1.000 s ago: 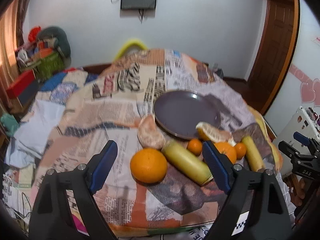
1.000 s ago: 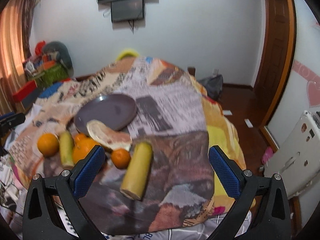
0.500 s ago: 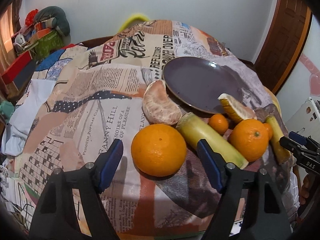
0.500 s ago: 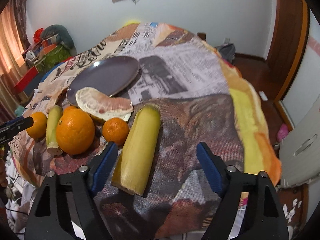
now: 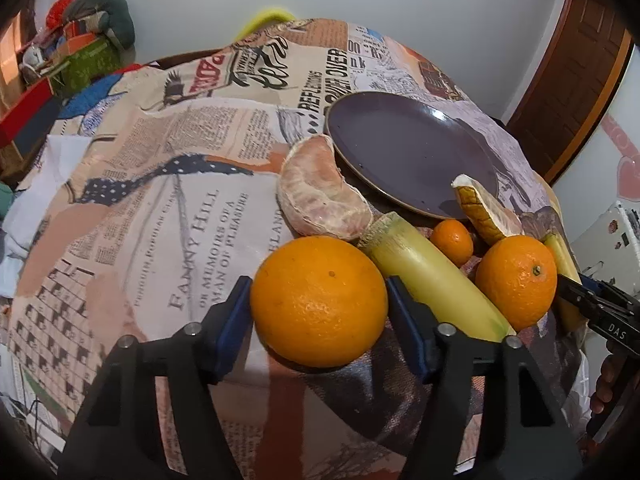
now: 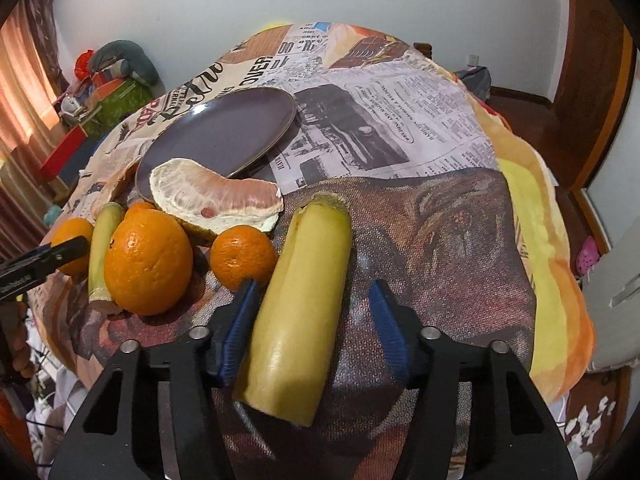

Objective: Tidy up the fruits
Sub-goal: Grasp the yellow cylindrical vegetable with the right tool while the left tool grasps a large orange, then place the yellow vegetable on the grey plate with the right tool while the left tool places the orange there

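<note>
My left gripper [image 5: 316, 282] straddles a large orange [image 5: 320, 300]; its jaws are closing and both blue pads touch the orange's sides. My right gripper [image 6: 314, 284] is closing around a thick yellow stalk piece [image 6: 300, 300]; the left pad touches it, while the right pad stands off with a gap. Between the two lie a second orange [image 6: 148, 262], a small mandarin [image 6: 242, 256], another stalk piece [image 5: 432, 280], a peeled pomelo segment [image 5: 320, 196] and a pomelo wedge [image 6: 216, 198]. Behind them sits a bare purple plate [image 5: 400, 148].
Everything rests on a newspaper-print cloth [image 5: 168, 240] over a rounded table that falls away at the near edge. Piled clutter [image 5: 80, 60] stands at the back left, a wooden door [image 6: 592, 80] at the right, and a white appliance [image 6: 616, 300] at the near right.
Both grippers came down and forward onto the fruit. The left jaws narrowed until they reached the large orange. The right jaws narrowed around the yellow stalk piece.
</note>
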A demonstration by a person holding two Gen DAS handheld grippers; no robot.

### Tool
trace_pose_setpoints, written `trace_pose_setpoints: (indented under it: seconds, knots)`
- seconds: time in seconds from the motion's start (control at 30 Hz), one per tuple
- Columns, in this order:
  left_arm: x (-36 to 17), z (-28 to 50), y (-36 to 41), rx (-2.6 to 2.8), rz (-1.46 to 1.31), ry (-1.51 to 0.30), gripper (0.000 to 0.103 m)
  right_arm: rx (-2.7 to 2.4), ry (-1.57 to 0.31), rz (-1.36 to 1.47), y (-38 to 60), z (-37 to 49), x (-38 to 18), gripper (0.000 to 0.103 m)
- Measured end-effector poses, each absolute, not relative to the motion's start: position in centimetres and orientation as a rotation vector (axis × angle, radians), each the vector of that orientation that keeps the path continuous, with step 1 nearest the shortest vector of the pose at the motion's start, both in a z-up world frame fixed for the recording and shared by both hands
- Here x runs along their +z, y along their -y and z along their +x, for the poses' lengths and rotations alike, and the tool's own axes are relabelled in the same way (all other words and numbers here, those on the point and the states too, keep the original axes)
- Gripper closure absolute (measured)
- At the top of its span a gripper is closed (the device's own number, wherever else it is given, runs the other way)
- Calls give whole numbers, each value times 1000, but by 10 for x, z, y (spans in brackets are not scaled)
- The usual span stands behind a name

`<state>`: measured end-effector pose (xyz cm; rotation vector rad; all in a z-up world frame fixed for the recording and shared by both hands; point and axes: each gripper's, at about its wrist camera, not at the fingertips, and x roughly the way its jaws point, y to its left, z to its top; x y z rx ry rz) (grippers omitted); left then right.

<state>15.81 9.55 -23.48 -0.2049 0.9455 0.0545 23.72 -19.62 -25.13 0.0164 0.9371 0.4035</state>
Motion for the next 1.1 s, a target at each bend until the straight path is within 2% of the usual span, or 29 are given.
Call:
trace_pose_setpoints:
  seconds: [0.1,0.3,0.67,1.1]
  knots:
    - [-235,157,-95,56,-200,-940,38,400,-939,10,198,237,-250,66]
    - [-235,157,-95,55,-196,-936,38,378,-934,2,195,242,-257,69]
    - [-219,155,-91,63,-166,-925,39,367,-887,7,198,238,-247,69]
    - [-167,163,-84,39,-144,-785,39,392,-734,6,189,244,-200,70]
